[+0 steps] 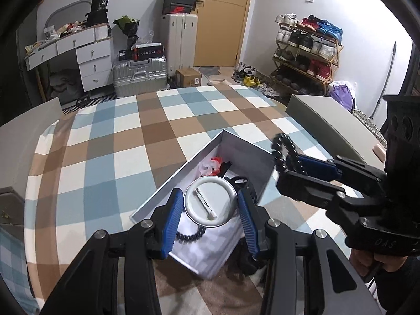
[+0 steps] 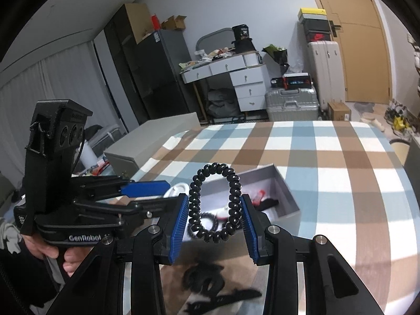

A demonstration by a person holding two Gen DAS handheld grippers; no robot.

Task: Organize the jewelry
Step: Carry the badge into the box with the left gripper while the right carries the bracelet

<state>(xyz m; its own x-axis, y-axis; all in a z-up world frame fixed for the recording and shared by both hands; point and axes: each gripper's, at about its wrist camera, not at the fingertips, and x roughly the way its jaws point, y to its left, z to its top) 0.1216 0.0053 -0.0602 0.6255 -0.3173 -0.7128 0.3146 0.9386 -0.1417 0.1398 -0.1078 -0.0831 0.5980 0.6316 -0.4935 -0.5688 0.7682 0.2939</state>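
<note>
right gripper (image 2: 215,218) pinches the black coil bracelet (image 2: 215,204) just right of the grey box (image 1: 244,155); left gripper (image 1: 210,210) clamps the round badge (image 1: 210,202) right above it, so nearer.

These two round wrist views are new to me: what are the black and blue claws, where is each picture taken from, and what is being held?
Each claw is a hand-held gripper that a person squeezes; a camera sits on each, looking along its fingers. The left view shows the left hand-held gripper shut on a round pin badge, back side up, above an open grey box on a checked cloth. The right view shows the right hand-held gripper shut on a black spiral hair tie. The box holds another black coil and red and white items.
</note>
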